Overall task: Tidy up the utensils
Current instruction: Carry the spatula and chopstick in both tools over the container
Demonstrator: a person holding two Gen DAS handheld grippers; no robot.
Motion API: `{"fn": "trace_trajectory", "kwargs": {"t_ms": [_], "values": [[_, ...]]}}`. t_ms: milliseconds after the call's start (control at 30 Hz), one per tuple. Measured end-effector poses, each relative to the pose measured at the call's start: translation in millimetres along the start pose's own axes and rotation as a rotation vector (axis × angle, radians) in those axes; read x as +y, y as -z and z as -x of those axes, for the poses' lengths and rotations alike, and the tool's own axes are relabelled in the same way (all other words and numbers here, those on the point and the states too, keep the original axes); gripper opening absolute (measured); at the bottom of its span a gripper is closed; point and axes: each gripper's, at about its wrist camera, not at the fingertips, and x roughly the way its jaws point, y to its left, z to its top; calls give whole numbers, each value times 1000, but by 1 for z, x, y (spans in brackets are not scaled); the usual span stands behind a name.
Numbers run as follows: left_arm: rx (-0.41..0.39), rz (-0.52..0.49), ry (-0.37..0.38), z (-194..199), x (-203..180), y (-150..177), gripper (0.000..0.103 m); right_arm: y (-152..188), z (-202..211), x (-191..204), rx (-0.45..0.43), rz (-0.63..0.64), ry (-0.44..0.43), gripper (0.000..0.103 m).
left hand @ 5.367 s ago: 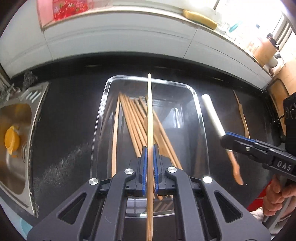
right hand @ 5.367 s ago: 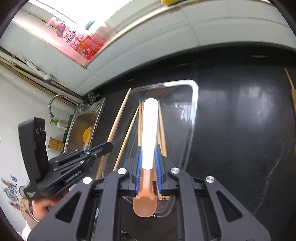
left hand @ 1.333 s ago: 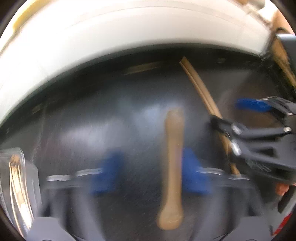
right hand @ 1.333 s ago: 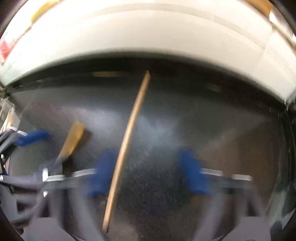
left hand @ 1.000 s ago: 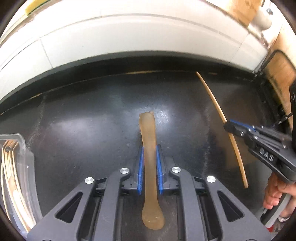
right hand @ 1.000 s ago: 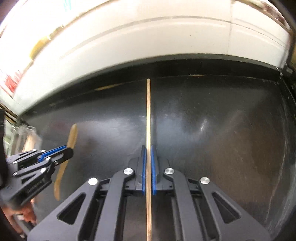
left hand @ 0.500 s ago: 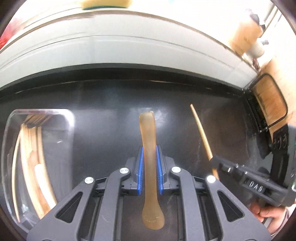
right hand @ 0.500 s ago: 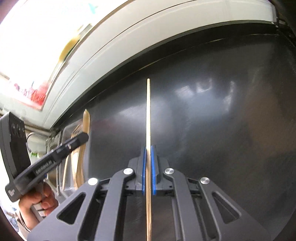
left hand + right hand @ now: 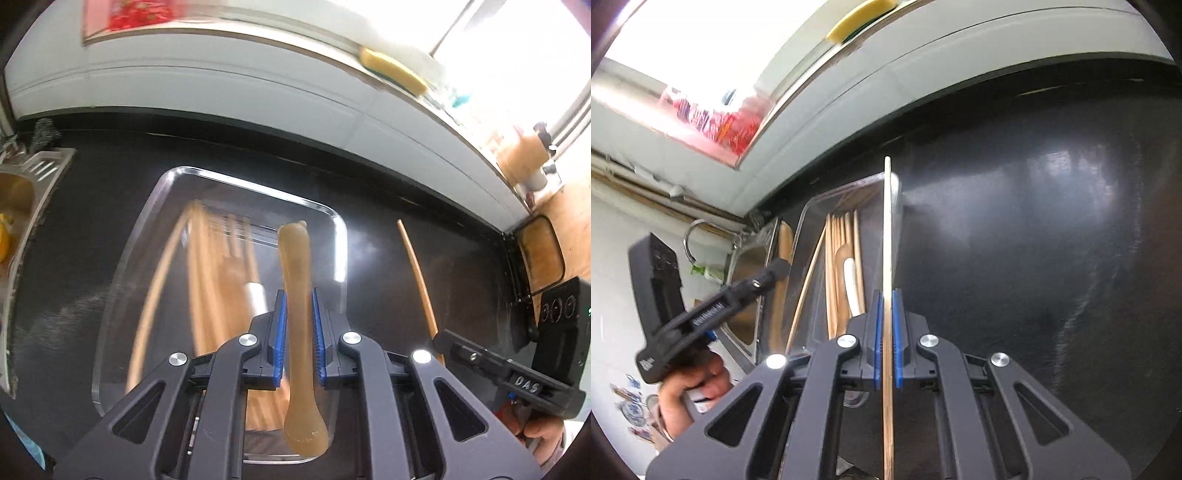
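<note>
A second ago both views showed only bare dark worktop (image 9: pixel 1034 258); now the clear tray (image 9: pixel 129 280) of chopsticks lies under both. The left hand-held gripper (image 9: pixel 299 332) is clamped on the tan spoon (image 9: pixel 297 314) over the tray's right half, and the right hand-held gripper (image 9: pixel 885 332) is clamped on a single chopstick (image 9: pixel 887 229) above the tray's right rim. Both look ready to be released.

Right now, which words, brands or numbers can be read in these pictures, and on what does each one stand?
"DAS": white letters on the side of the right gripper, left wrist view.
Left gripper: white lettering along its side, right wrist view, too blurred to read.
Red packet on the sill: printed, too blurred to read.
Nothing readable on the tray, spoon or chopstick.
</note>
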Motion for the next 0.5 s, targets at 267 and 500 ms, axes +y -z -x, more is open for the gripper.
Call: {"fn": "trace_trajectory", "kwargs": {"t_ms": [267,500], "values": [[34,-11,41,12,57,-4,13,14,-28,47,-10,51,-5,6],[48,-59,62,8,73,-18,13,25,-27,55,-36,70,35,6]]}}
